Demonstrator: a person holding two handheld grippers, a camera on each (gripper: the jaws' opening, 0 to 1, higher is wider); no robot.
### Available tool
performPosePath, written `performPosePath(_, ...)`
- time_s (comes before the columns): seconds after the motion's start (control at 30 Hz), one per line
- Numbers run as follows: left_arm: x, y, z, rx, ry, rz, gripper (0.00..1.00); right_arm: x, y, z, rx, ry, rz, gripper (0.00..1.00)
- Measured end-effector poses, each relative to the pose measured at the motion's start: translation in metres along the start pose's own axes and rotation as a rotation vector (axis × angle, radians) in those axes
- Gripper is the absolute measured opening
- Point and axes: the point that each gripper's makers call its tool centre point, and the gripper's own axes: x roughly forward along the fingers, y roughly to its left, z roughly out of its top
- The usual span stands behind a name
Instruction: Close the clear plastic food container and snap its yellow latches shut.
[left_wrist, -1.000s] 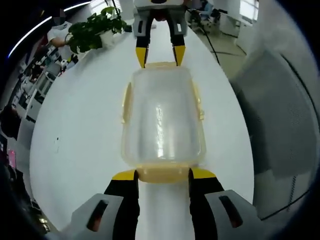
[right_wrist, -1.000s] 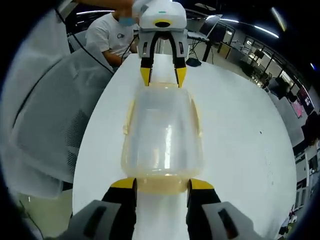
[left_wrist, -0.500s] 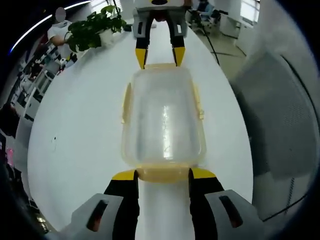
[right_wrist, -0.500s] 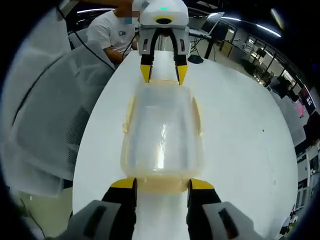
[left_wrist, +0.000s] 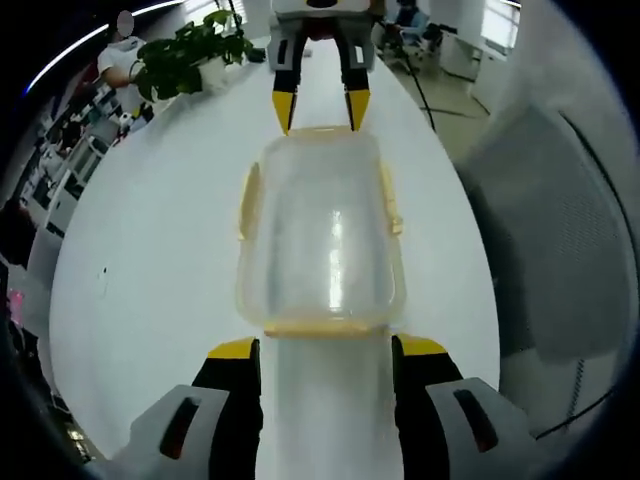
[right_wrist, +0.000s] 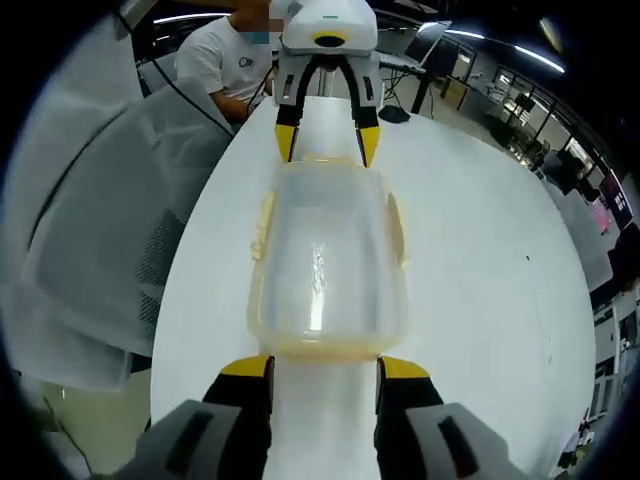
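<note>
Left gripper view: the box (left_wrist: 322, 235) is seen lying flat on the white counter (left_wrist: 150, 250), with its lid on. It sits in the middle, between the two tongs. The left tongs (left_wrist: 325, 350) are at the near end of the box. Their yellow tips are spread apart, one at each near corner, just short of the near yellow latch (left_wrist: 322, 327). Nothing is held by them. The right tongs (left_wrist: 320, 108) are seen at the far end, pointing back at the camera. Their tips are apart too, one on each side of the far latch (left_wrist: 320, 130). A side latch (left_wrist: 247, 200) is seen on the left edge and another (left_wrist: 390, 200) on the right edge. A green plant (left_wrist: 190, 55) stands far off on the left. A grey chair (left_wrist: 560, 220) is beside the counter on the right.

Right gripper view: the same box (right_wrist: 325, 265) is seen from the other end. The right tongs (right_wrist: 325, 368) are spread apart near it, just clear of the close latch (right_wrist: 325, 349), and hold nothing. The left tongs (right_wrist: 327, 142) are at the far end, spread apart. A mesh chair (right_wrist: 110, 220) is on the left, and a person in a white shirt (right_wrist: 225, 60) is seated far behind.
</note>
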Motion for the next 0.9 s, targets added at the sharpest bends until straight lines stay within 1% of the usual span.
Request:
performPosePath(0.03, -0.002, 0.000, -0.002, -0.001, 0.000, 0.001, 0.48, -0.001, 0.000, 0.000, 0.002, 0.000, -0.002, 0.38)
performPosePath(0.1, -0.006, 0.001, 0.000, -0.039, -0.019, 0.015, 0.49, -0.005, -0.001, 0.004, 0.024, -0.021, -0.017, 0.37)
performPosePath(0.13, -0.009, 0.002, 0.002, -0.088, -0.042, 0.022, 0.49, -0.007, -0.002, 0.004, 0.064, -0.028, -0.029, 0.38)
performPosePath(0.17, -0.011, 0.001, 0.005, -0.128, -0.067, 0.010, 0.49, -0.009, -0.004, 0.006, 0.092, -0.040, -0.042, 0.38)
performPosePath(0.23, -0.015, 0.001, 0.011, -0.203, -0.123, 0.004, 0.51, -0.014, -0.009, 0.011, 0.184, -0.086, -0.072, 0.37)
performPosePath(0.27, -0.016, 0.001, 0.012, -0.235, -0.134, -0.001, 0.52, -0.015, -0.013, 0.014, 0.225, -0.116, -0.089, 0.38)
performPosePath(0.3, -0.018, 0.001, 0.014, -0.289, -0.155, -0.001, 0.54, -0.017, -0.015, 0.015, 0.291, -0.128, -0.098, 0.39)
performPosePath(0.33, -0.018, 0.002, 0.015, -0.316, -0.169, -0.001, 0.54, -0.019, -0.016, 0.015, 0.323, -0.130, -0.106, 0.39)
performPosePath(0.37, -0.019, 0.004, 0.015, -0.364, -0.188, -0.006, 0.54, -0.021, -0.021, 0.017, 0.355, -0.152, -0.132, 0.38)
performPosePath(0.4, -0.019, 0.006, 0.016, -0.401, -0.201, 0.001, 0.54, -0.021, -0.022, 0.016, 0.404, -0.148, -0.140, 0.38)
performPosePath(0.43, -0.020, 0.009, 0.016, -0.424, -0.212, 0.018, 0.54, -0.021, -0.021, 0.017, 0.449, -0.150, -0.136, 0.38)
performPosePath(0.47, -0.020, 0.011, 0.016, -0.441, -0.221, 0.023, 0.52, -0.021, -0.022, 0.020, 0.479, -0.171, -0.133, 0.38)
performPosePath(0.5, -0.020, 0.013, 0.016, -0.495, -0.232, 0.022, 0.51, -0.021, -0.019, 0.019, 0.548, -0.161, -0.116, 0.37)
performPosePath(0.53, -0.019, 0.013, 0.016, -0.536, -0.241, 0.016, 0.52, -0.020, -0.016, 0.018, 0.568, -0.147, -0.101, 0.36)
performPosePath(0.6, -0.017, 0.013, 0.018, -0.599, -0.276, 0.003, 0.56, -0.016, -0.006, 0.018, 0.644, -0.121, -0.053, 0.38)
performPosePath(0.63, -0.016, 0.014, 0.017, -0.625, -0.279, 0.003, 0.56, -0.015, -0.009, 0.018, 0.635, -0.115, -0.078, 0.37)
performPosePath(0.67, -0.015, 0.015, 0.015, -0.657, -0.279, 0.017, 0.54, -0.015, -0.011, 0.018, 0.646, -0.113, -0.099, 0.36)
performPosePath(0.7, -0.014, 0.016, 0.016, -0.679, -0.292, 0.018, 0.53, -0.015, -0.013, 0.017, 0.663, -0.108, -0.114, 0.35)
performPosePath(0.77, -0.014, 0.019, 0.016, -0.739, -0.312, 0.030, 0.53, -0.015, -0.018, 0.013, 0.731, -0.098, -0.148, 0.32)
performPosePath(0.87, -0.013, 0.018, 0.016, -0.869, -0.329, 0.027, 0.55, -0.013, -0.019, 0.010, 0.827, -0.114, -0.149, 0.33)
performPosePath(0.9, -0.013, 0.018, 0.021, -0.931, -0.362, 0.018, 0.58, -0.012, -0.019, 0.009, 0.849, -0.116, -0.151, 0.34)
